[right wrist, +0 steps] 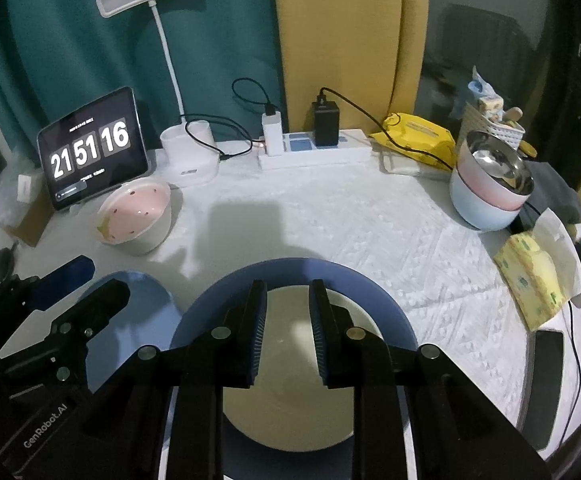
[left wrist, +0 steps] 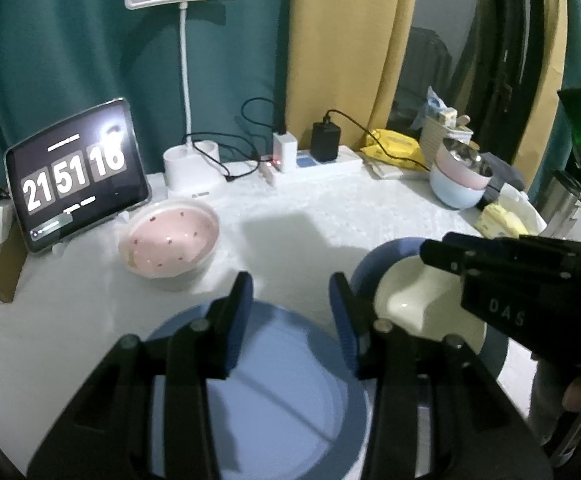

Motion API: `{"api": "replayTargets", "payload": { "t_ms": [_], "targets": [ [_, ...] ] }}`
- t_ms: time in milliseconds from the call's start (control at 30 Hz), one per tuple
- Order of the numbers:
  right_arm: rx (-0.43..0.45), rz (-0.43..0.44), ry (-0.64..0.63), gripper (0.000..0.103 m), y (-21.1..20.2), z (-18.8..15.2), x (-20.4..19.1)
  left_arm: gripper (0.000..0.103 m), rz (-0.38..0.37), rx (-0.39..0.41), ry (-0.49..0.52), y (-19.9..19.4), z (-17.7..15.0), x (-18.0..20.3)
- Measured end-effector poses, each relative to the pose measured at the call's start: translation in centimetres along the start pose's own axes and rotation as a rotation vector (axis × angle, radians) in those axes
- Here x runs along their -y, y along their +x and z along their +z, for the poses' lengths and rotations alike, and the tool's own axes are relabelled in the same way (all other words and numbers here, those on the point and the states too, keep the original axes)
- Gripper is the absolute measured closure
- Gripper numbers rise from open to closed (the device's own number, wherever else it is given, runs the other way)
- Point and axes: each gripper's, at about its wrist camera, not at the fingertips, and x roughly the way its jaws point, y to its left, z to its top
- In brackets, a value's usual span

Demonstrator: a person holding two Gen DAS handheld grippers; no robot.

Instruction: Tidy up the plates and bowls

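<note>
My left gripper (left wrist: 292, 316) hangs open over a light blue plate (left wrist: 282, 400) with a darker blue rim, and nothing is between its pads. The same plate (right wrist: 142, 320) lies left of my right gripper (right wrist: 288, 328). That gripper's jaws stand narrowly apart above a dish with a cream centre and a dark blue rim (right wrist: 386, 300), with nothing seen between the pads. A pink dotted bowl (left wrist: 170, 240) sits at the back left. Stacked pink and pale blue bowls (right wrist: 486, 200), with a steel one on top, stand at the back right.
A tablet clock (right wrist: 90, 148), a white desk lamp (right wrist: 188, 156), a power strip with chargers and cables (right wrist: 314, 152) and a yellow pack (right wrist: 414, 136) line the back. A tissue pack (right wrist: 530, 280) and a phone (right wrist: 546, 384) lie at the right edge.
</note>
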Motion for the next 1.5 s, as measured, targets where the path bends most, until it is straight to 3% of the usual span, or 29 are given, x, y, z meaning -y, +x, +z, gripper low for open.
{"api": "replayTargets", "payload": {
  "t_ms": [1500],
  "targets": [
    [-0.028, 0.043, -0.115, 0.080, 5.7, 4.2, -7.1, 0.061, 0.079, 0.003, -0.089, 3.0, 2.5, -10.1]
  ]
}}
